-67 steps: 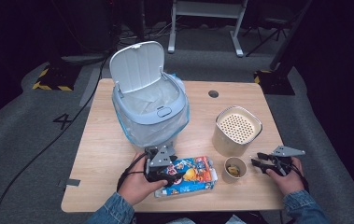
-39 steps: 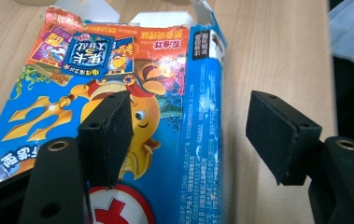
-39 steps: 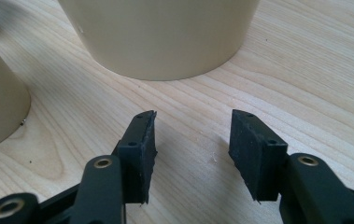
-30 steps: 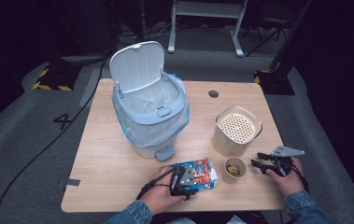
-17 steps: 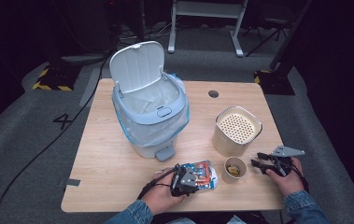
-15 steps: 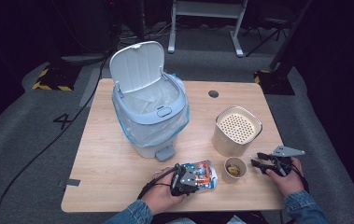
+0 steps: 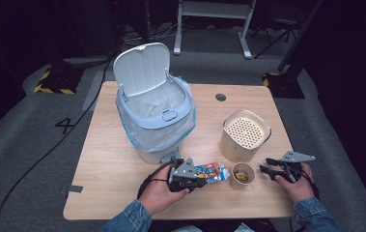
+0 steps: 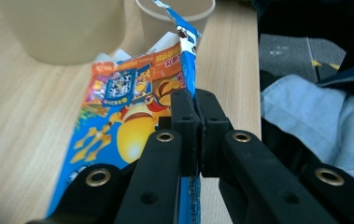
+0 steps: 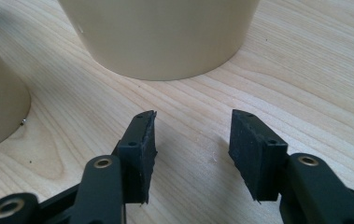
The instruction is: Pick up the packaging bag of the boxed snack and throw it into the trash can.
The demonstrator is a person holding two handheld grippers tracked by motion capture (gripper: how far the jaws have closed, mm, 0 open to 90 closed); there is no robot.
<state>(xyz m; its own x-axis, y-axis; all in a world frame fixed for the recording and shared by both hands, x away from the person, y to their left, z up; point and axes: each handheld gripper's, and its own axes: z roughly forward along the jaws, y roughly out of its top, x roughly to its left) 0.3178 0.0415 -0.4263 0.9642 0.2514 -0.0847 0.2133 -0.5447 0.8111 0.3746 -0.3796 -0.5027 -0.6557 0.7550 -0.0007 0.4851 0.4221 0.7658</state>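
On the wooden table (image 7: 113, 164), the open bin (image 7: 154, 118) stands far left. Just right of the near-centre snack wrapper (image 7: 209, 171) is a small cup (image 7: 242, 175). The left gripper (image 7: 186, 178) pinches the wrapper; the right gripper (image 7: 270, 170) rests with jaws apart, empty.

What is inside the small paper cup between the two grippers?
In the high view the small paper cup holds some yellowish-brown scraps at the bottom; what they are is too small to tell. The snack wrapper beside it hides part of its near-left wall.
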